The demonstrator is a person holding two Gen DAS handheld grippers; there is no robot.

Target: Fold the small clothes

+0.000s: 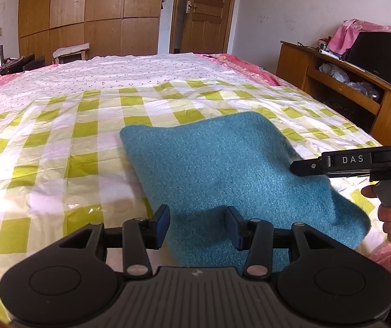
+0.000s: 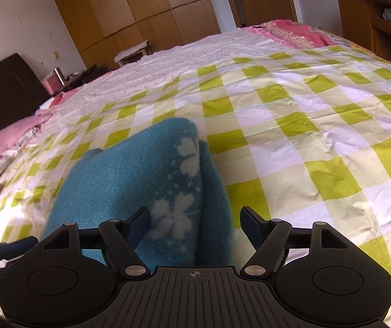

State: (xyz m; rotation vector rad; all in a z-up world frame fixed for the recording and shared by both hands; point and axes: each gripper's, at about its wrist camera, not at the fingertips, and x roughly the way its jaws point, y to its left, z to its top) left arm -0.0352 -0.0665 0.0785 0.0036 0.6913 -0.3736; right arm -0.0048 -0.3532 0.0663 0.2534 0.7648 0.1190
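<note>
A fuzzy teal garment (image 1: 222,169) lies folded on the green-and-white checked sheet (image 1: 58,136). My left gripper (image 1: 198,225) is open and empty, its pads just above the garment's near edge. The right gripper's finger (image 1: 307,168) reaches in from the right over the garment's right side. In the right wrist view the garment (image 2: 129,175) shows white flower prints, and my right gripper (image 2: 195,227) is open over its near end, holding nothing.
The checked sheet (image 2: 304,136) covers the near half of a wide bed; a floral sheet (image 1: 127,73) and pink bedding (image 1: 247,68) lie beyond. A wooden desk (image 1: 340,82) stands at the right, wardrobes (image 1: 86,13) and a door (image 1: 203,11) at the back.
</note>
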